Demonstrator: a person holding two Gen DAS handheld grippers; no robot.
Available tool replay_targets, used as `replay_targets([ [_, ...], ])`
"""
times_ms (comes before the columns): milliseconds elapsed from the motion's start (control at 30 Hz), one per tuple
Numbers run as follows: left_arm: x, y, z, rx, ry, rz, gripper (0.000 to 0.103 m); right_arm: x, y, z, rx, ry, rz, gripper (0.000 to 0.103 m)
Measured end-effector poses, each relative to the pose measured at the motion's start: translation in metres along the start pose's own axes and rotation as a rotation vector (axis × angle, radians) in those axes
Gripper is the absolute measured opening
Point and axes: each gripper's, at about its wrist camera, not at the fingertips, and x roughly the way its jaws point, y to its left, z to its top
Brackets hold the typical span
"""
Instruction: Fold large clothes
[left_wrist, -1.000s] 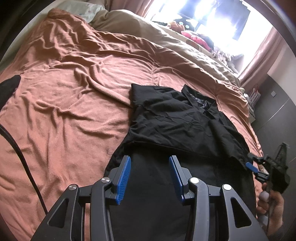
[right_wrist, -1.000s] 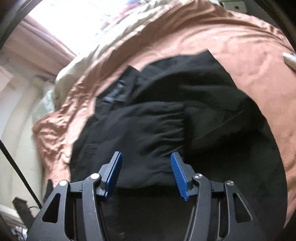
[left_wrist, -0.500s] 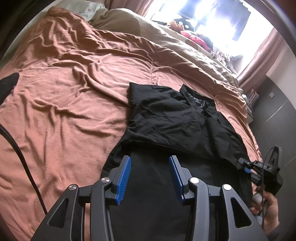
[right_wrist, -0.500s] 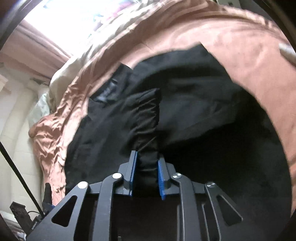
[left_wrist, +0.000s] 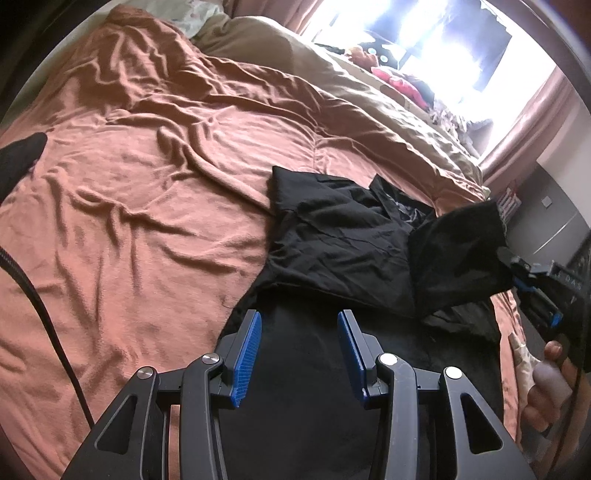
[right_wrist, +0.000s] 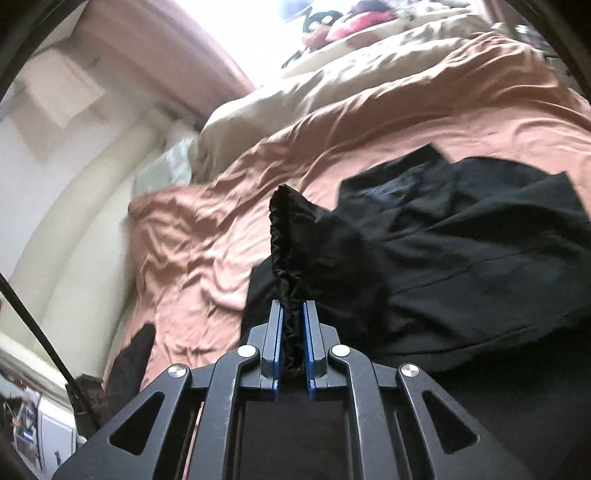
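A large black garment (left_wrist: 343, 243) lies partly folded on the orange bedspread (left_wrist: 147, 206); it also shows in the right wrist view (right_wrist: 480, 236). My left gripper (left_wrist: 299, 347) is open and empty, hovering over the garment's near black panel. My right gripper (right_wrist: 293, 343) is shut on a gathered sleeve cuff (right_wrist: 286, 236) and holds it lifted off the bed. In the left wrist view the right gripper (left_wrist: 517, 277) is at the right edge, with the raised sleeve (left_wrist: 458, 254) hanging from it.
A beige duvet (left_wrist: 332, 85) lies along the far side of the bed under a bright window. A black cable (left_wrist: 40, 306) crosses the left. A dark cloth (left_wrist: 18, 158) sits at the left edge. The bed's right edge drops to a dark floor.
My right gripper closed on the sleeve cuff and has lifted it up off the bed. The left gripper stayed open and hardly moved.
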Motion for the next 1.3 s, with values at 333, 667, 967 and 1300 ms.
replay_targets([
  [333,-0.006,0.016,0.003,-0.024,-0.013,0.023,0.045,0.048,0.000,0.009,-0.051,0.094,0.027,0.040],
  [667,-0.003,0.002,0.001,0.020,-0.015,0.027,0.045,-0.012,-0.042,0.017,-0.075,0.017,-0.135,0.052],
  [967,0.016,-0.022,0.032,0.158,0.006,0.060,0.045,-0.057,-0.125,0.026,-0.034,-0.028,-0.382,0.052],
  [1300,0.091,-0.079,0.043,0.319,0.104,0.085,0.045,-0.031,-0.162,0.043,0.001,-0.013,-0.546,0.050],
])
